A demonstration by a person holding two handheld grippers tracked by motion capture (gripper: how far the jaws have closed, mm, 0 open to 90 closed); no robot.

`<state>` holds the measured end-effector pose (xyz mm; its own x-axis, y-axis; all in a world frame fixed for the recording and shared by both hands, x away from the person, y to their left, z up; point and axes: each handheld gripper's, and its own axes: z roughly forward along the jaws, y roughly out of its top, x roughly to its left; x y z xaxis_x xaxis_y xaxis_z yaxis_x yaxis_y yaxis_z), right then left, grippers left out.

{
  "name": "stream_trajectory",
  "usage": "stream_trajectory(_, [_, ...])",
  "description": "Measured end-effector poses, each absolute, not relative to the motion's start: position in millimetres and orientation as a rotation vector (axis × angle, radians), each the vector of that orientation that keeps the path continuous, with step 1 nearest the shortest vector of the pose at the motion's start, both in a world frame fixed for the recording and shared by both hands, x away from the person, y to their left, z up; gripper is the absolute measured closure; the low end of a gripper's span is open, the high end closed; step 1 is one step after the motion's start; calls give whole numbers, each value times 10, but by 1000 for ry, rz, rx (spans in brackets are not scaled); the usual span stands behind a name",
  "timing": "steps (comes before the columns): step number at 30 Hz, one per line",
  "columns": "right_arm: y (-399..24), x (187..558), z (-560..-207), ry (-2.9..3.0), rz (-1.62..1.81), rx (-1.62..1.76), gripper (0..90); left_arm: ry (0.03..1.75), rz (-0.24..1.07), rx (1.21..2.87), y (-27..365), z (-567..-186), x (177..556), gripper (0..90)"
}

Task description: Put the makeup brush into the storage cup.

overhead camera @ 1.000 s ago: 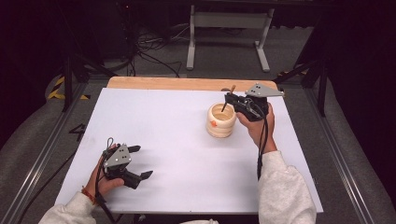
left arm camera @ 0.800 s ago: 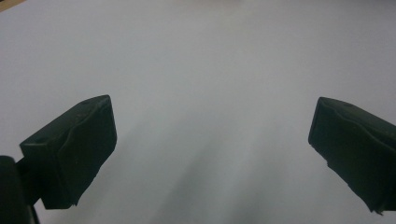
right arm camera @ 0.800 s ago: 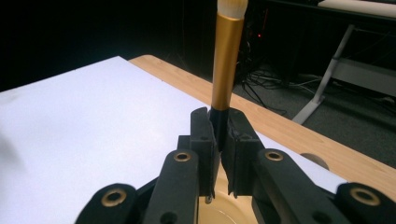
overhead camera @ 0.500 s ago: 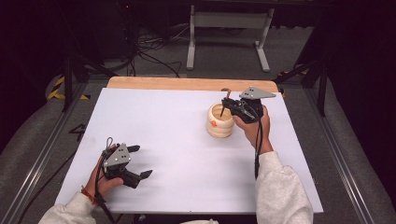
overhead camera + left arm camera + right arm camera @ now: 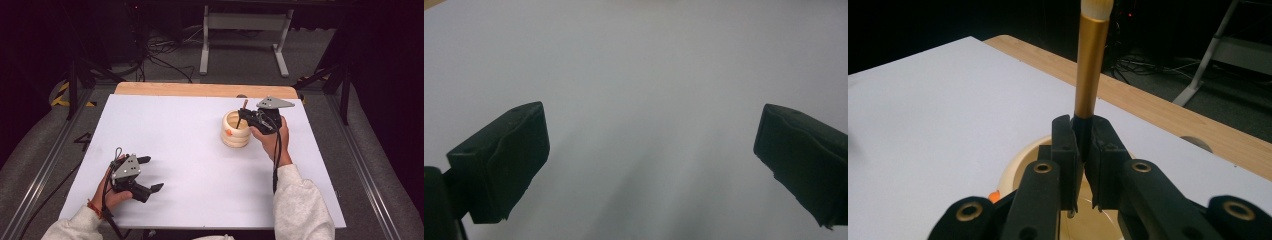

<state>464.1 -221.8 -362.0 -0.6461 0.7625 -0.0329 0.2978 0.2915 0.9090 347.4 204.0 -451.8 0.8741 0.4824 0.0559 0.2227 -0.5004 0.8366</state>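
Your right gripper point(image 5: 1082, 150) is clenched on the brush point(image 5: 1090, 70), upright over the cup point(image 5: 235, 129): lower it straight in. Left gripper point(image 5: 145, 174), released, rests well left of the cup.

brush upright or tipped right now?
Upright. The brush stands vertical, bristles up, clamped at its dark handle by the right tool above the cream holder.

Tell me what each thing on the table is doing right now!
Right gripper: shut on the brush, just above the cup.
Brush: upright, bristle end up, dark handle pinched between the jaws.
Cup: standing upright on the table, open top, small orange mark on its side.
Left gripper: open, holding nothing, over bare table.
Table: covered by a white sheet, a wooden edge showing at the far side.
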Motion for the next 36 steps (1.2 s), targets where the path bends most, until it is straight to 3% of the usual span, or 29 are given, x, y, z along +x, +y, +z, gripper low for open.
stream_trajectory(9, [-2237,4641,-3615,2094,1332,948,825,509,351,2109,2039,-4519,3474,23])
stream_trajectory(14, [-2251,4636,-3608,2084,1335,955,735,507,347,2113,2037,-4522,3475,27])
stream_trajectory(30, [-2273,4621,-3594,2067,1343,970,620,500,336,2121,2032,-4527,3476,23])
stream_trajectory(36, [-2290,4616,-3591,2060,1340,981,487,497,330,2121,2029,-4526,3473,25])
